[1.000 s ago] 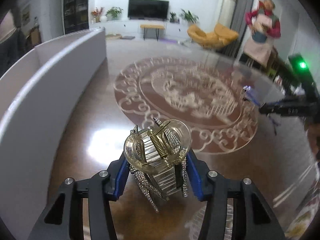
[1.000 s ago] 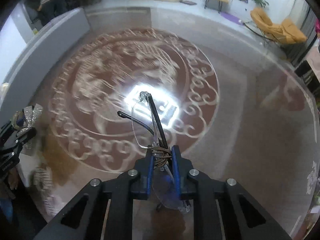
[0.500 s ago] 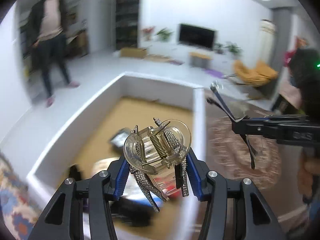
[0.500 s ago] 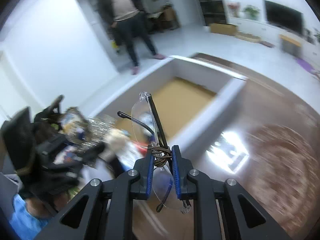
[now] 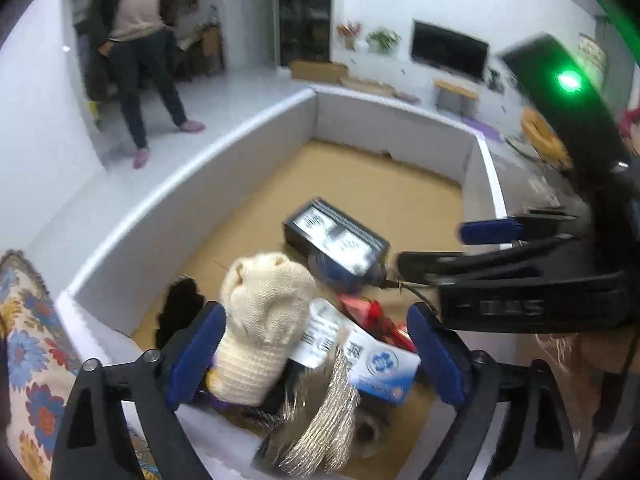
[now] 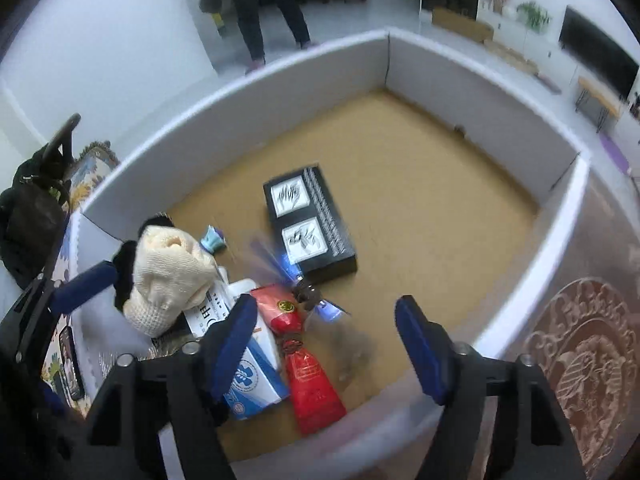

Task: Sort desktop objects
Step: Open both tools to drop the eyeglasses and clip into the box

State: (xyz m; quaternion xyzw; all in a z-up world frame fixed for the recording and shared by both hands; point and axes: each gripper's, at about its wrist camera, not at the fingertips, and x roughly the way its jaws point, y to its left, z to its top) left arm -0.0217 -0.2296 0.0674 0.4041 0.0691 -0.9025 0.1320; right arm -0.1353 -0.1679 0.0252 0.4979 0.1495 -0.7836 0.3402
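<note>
Two grippers hang over the big white box (image 6: 440,80), and both have their jaws spread wide with nothing between them. From my left gripper (image 5: 316,354), the sparkly hair clip (image 5: 320,428) shows at the bottom middle of the frame, just below the jaws and blurred, so I cannot tell if it has landed. It lies long-ways, pointing up and away from me. From my right gripper (image 6: 326,344), the glasses (image 6: 280,264) are a blurry streak in the middle of the frame, just above the jaws, beside the black box (image 6: 310,224). I think both things are inside the white box now, or very nearly. The cream glove (image 6: 170,276) sits at the left, on top of the blue and white packet (image 6: 248,376), and the red pouch (image 6: 308,368) lies just beside that packet. The left gripper is nearer the clip and the right one is nearer the glasses. My guess is the next move is to lift both grippers out and go back to the bench (image 6: 592,360) at the lower right for more things.
</note>
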